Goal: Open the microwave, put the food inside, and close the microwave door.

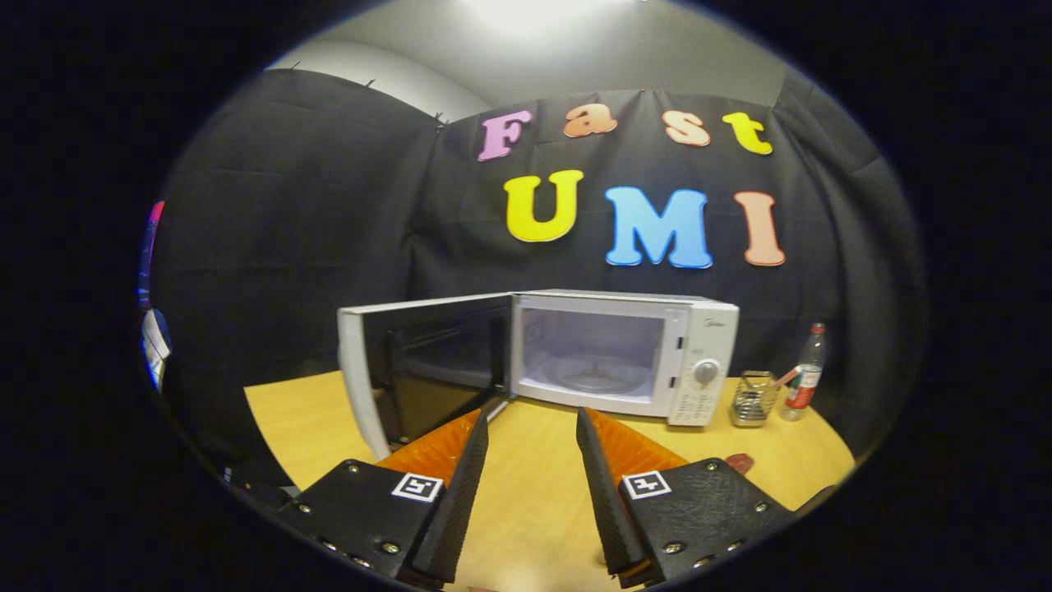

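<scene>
Pale wooden table (pixel 534 493), bearing a white microwave (pixel 625 349) toward the back with its door (pixel 419 370) swung wide open. Just right of that, a small wire holder (pixel 753 400), then a clear plastic bottle (pixel 805 372) standing upright.

The gripper (pixel 532 427) sat at the lower centre of the frame, fingers spread apart with bare wooden table (pixel 534 493) between them, holding nothing. Beyond the fingertips, mid-frame, stood the white microwave (pixel 625 353), its door (pixel 411 374) swung wide to the left, cavity lit, and glass turntable (pixel 593 375) bare. Right of the microwave, a small wire basket (pixel 754 399) stood just beside a clear plastic bottle (pixel 805 372) with a red cap. A small dark red item (pixel 740 462) lay near the right finger; it was not identifiable.
</scene>
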A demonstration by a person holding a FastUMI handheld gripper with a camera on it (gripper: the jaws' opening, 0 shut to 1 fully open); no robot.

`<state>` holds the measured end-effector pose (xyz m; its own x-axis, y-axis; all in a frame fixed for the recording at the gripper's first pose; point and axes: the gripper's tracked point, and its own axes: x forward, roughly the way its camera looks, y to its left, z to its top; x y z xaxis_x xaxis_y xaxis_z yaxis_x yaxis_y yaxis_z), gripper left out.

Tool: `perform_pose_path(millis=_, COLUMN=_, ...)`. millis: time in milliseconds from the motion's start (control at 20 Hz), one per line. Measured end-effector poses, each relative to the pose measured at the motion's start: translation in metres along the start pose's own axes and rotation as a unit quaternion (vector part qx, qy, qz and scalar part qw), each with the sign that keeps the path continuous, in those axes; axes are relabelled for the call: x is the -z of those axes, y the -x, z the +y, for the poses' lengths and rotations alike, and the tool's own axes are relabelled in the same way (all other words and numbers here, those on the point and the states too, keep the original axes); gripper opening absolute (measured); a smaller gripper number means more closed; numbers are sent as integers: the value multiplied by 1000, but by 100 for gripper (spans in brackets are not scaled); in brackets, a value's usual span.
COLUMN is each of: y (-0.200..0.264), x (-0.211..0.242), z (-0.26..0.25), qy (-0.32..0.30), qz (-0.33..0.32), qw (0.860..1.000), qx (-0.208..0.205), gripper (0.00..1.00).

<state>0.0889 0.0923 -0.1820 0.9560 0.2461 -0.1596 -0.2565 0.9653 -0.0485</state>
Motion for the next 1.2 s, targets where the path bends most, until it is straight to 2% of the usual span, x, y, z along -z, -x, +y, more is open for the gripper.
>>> perform_pose_path(millis=150, y=4, x=13, z=-56, qy=16, qz=-5, qw=999, qx=47, gripper=69)
perform_pose_path(millis=200, y=4, x=20, z=-74, qy=17, qz=-3, qw=998, qx=61, gripper=75)
perform_pose_path(millis=250, y=4, x=27, z=-91, qy=14, qz=0, qw=997, qx=77, gripper=75)
perform_pose_path(millis=400, y=-2, x=54, z=-135, qy=-40, qz=18, qw=993, qx=109, gripper=75)
perform_pose_path(millis=650, y=-24, x=88, z=-163, qy=-199, qz=48, qw=975, qx=92, gripper=76)
perform_pose_path(millis=700, y=-28, x=91, z=-168, qy=-217, qz=50, qw=971, qx=91, gripper=80)
perform_pose_path(millis=800, y=-35, x=100, z=-175, qy=-241, qz=54, qw=964, qx=94, gripper=79)
perform_pose_path(millis=950, y=-47, x=105, z=-152, qy=-300, qz=69, qw=951, qx=34, gripper=79)
perform_pose_path(millis=1050, y=-54, x=115, z=-159, qy=-321, qz=88, qw=942, qx=40, gripper=61)
perform_pose_path(millis=1100, y=-55, x=115, z=-157, qy=-338, qz=81, qw=937, qx=31, gripper=29)
perform_pose_path(millis=1150, y=-53, x=113, z=-153, qy=-355, qz=80, qw=931, qx=17, gripper=29)
perform_pose_path(millis=1200, y=-55, x=107, z=-153, qy=-386, qz=75, qw=919, qx=16, gripper=19)
